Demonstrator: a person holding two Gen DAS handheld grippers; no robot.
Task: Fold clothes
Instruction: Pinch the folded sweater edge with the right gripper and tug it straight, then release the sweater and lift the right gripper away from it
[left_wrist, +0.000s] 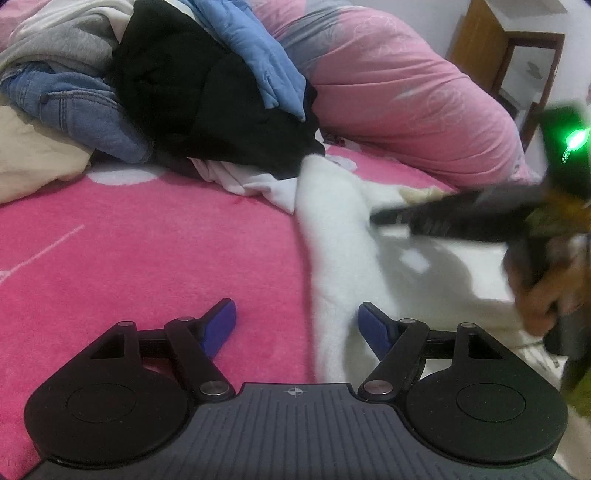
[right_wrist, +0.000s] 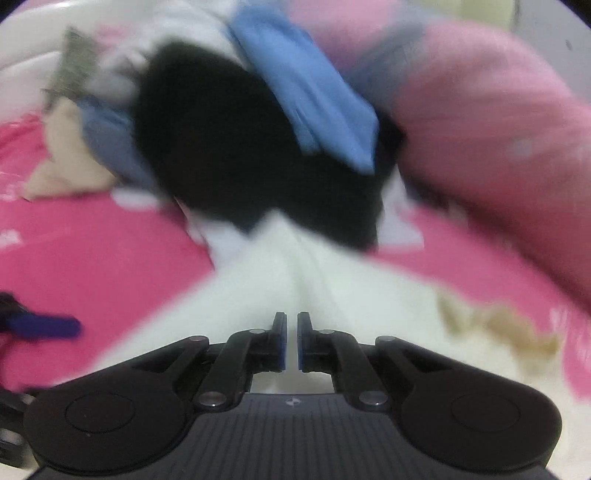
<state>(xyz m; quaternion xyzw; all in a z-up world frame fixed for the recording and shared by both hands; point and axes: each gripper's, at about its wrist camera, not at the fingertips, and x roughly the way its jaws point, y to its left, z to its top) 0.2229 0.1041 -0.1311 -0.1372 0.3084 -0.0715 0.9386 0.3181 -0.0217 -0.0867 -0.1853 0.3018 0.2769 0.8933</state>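
White garment lies soft, light and floppy on the pink bed, a strip running between the spread, empty left tongs; best pinched at an edge or corner. Right tongs are pressed together over it, grip unclear in blur, angled down toward the clothes pile ahead.

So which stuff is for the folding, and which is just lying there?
For the folding:
white garment
left hand-held gripper, open
right hand-held gripper, shut

Just lying there:
black garment
blue shirt
jeans
pink duvet
pink blanket
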